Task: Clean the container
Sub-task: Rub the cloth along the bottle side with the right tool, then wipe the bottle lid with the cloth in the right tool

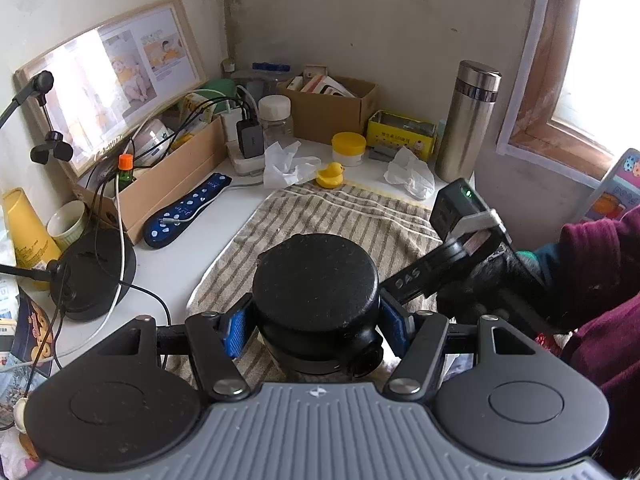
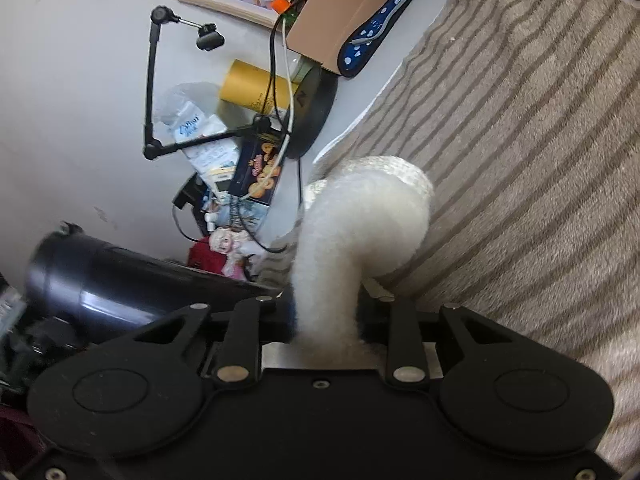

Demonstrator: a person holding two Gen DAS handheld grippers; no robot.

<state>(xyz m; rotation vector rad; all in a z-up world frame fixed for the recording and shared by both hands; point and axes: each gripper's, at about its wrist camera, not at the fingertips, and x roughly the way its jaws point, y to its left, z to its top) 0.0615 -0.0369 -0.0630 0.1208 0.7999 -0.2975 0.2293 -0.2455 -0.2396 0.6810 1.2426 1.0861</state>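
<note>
In the left wrist view my left gripper (image 1: 316, 326) is shut on a black lidded container (image 1: 316, 284), its blue pads (image 1: 236, 328) pressing both sides, above a striped towel (image 1: 352, 216). My right gripper (image 2: 326, 312) is shut on a white fluffy cleaning brush (image 2: 360, 232) that curls over the towel (image 2: 520, 160). The black container (image 2: 112, 280) also shows at the lower left of the right wrist view, blurred and apart from the brush. The right gripper's body (image 1: 464, 248) sits just right of the container in the left wrist view.
Cluttered desk corner: steel flask (image 1: 466, 120), yellow duck (image 1: 330, 175), yellow-lidded jar (image 1: 349, 149), yellow tin (image 1: 402, 133), cardboard boxes (image 1: 332, 108), crumpled tissues (image 1: 284, 162), power strip, cables, black lamp base (image 1: 96, 272), yellow cup (image 1: 26, 232), picture frame (image 1: 108, 72).
</note>
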